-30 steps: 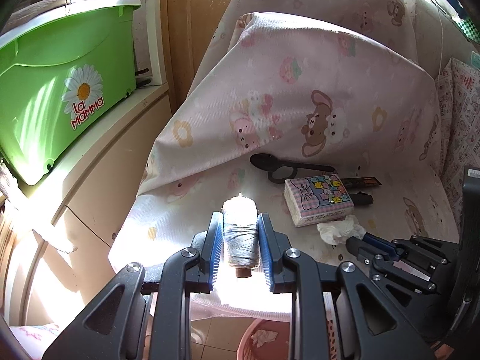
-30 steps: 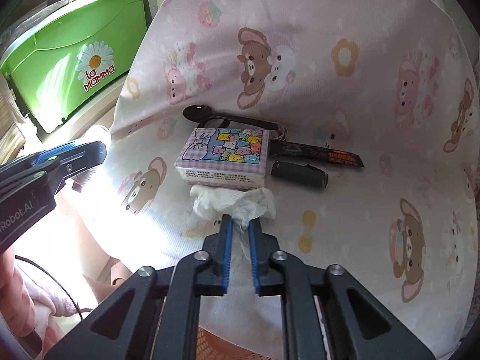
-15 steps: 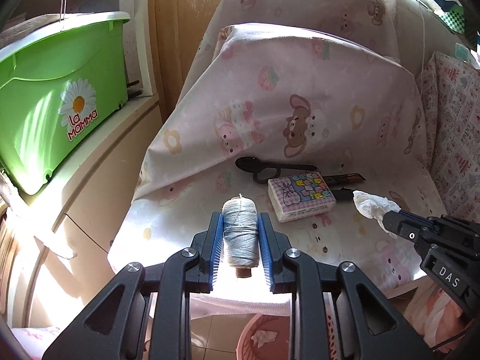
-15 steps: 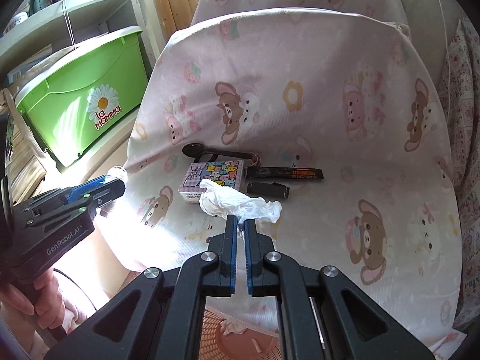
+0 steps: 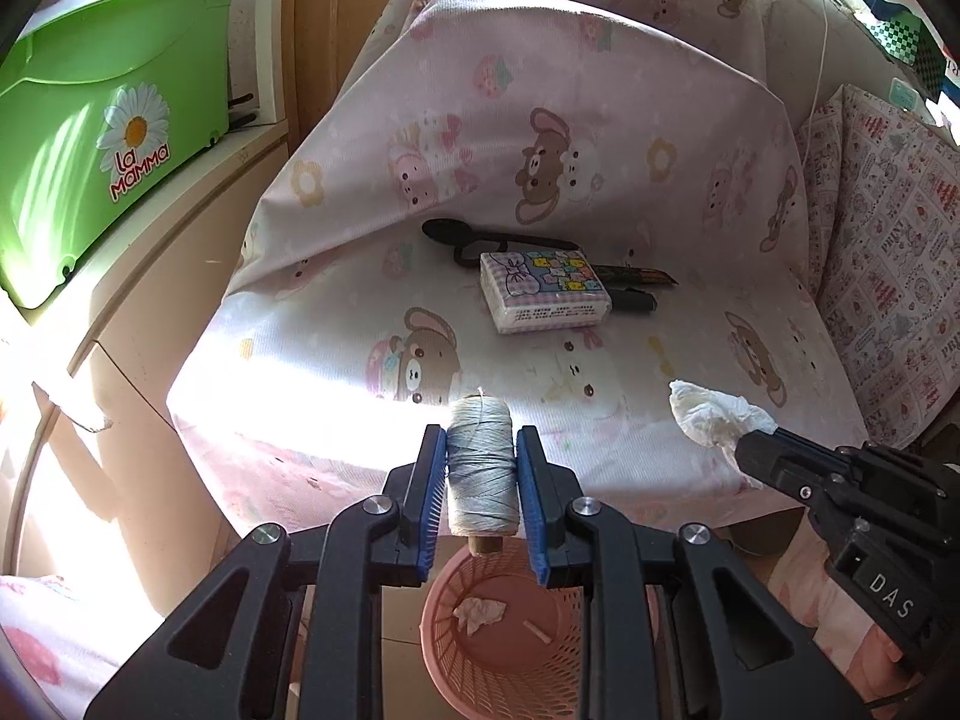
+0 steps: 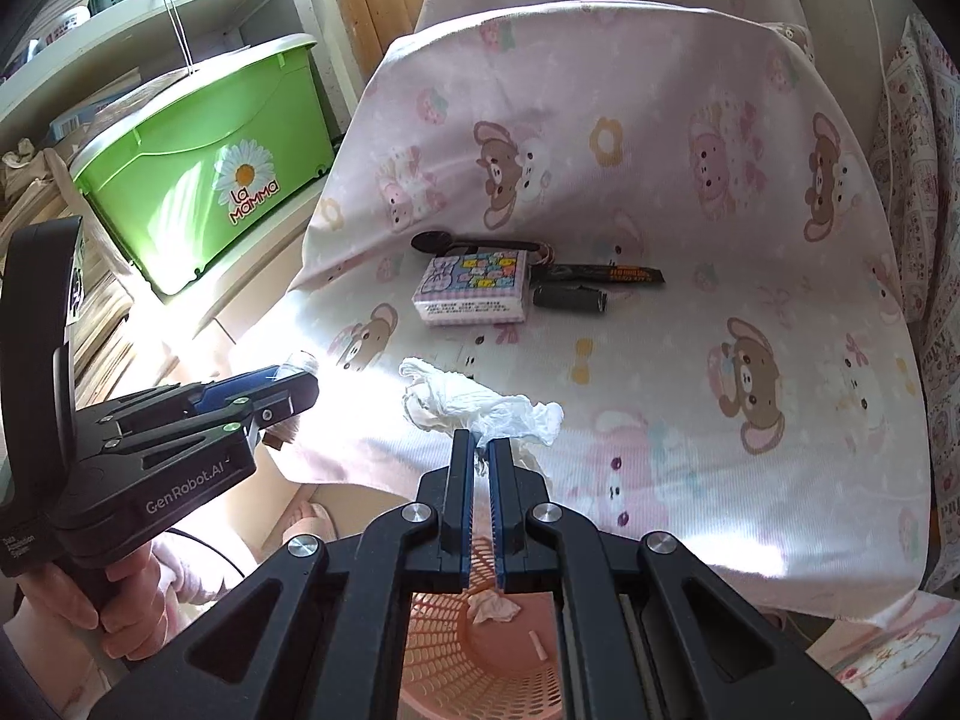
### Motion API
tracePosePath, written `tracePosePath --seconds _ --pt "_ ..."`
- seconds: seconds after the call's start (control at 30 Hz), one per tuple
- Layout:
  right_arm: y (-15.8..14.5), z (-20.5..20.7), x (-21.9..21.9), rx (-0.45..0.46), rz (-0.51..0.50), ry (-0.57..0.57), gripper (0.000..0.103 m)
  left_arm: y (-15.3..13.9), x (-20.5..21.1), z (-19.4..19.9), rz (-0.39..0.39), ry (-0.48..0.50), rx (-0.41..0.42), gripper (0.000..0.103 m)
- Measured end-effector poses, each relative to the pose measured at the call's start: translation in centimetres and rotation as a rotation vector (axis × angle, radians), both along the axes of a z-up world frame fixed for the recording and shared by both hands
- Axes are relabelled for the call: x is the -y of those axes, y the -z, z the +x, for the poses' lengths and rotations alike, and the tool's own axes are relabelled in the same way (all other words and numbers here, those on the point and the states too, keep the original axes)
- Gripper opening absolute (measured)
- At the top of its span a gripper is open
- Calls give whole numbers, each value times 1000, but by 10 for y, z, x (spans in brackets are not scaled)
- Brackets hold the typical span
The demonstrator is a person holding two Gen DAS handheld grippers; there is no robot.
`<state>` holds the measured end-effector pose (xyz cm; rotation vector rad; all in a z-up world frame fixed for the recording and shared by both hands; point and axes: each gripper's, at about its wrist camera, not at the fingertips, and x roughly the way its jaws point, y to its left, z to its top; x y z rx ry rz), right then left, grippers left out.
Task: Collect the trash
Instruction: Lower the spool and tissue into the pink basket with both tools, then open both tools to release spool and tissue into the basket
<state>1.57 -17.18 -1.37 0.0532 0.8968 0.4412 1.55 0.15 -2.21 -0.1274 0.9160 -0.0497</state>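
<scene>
Left gripper (image 5: pixel 482 453): blue-padded jaws clamped on an upright spool of grey thread (image 5: pixel 482 468), held above the front edge of the seat, directly over the basket opening.

Right gripper (image 6: pixel 481 450): jaws nearly together, pinching a crumpled white tissue (image 6: pixel 480 405) at its lower edge; the wad sticks out past the fingertips, clear of the cloth.

Pink perforated plastic waste basket (image 5: pixel 516 669): on the floor below both grippers; inside lie a smaller crumpled white tissue scrap (image 5: pixel 478 612) and a small pale stick-like piece (image 5: pixel 538 633).

Seat under pink cartoon-bear printed cloth (image 5: pixel 600 138): near its back lie a patterned pocket tissue pack (image 5: pixel 543 291), a black plastic spoon (image 5: pixel 474 235), a dark wrapper (image 6: pixel 606 273) and a black cylindrical object (image 6: pixel 570 299), all close together.

Green plastic tub with daisy label (image 5: pixel 102 114): on the shelf left of the seat.

A hand (image 6: pixel 90 612) grips the left gripper's handle.
</scene>
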Motion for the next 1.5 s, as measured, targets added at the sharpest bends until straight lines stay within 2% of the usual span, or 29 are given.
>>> tracePosePath --seconds 0.13,0.2,0.3,0.5,0.6,0.63,0.77,1.0,1.17,1.37,1.5 --pt "9 -10 1 -53 -10 -4 6 18 0 0 -83 19 -115 22" --pt "14 -13 1 -78 -20 -12 6 33 7 3 -78 58 -227 22" --pt "27 -17 -1 -147 -22 -27 6 53 11 2 -99 64 -305 22" --pt "53 -22 -11 -220 -80 -47 6 73 17 5 -63 55 -367 22" --pt "70 -20 -11 -279 -89 -50 6 93 19 6 15 46 -416 22" --pt "77 -20 -11 -295 -100 -45 6 100 19 6 18 35 -440 22" --pt "103 -16 -12 -366 -116 -27 6 120 20 3 -55 49 -527 22" --pt "161 -9 -8 -576 -75 29 6 162 18 2 -118 14 -654 22" --pt "201 -6 -14 -658 -138 21 6 193 20 3 -90 -6 -704 22" --pt "247 -3 -7 -789 -98 87 6 220 22 2 -17 14 -743 23" --pt "259 -3 1 -825 -130 133 10 222 19 1 -44 0 -760 22"
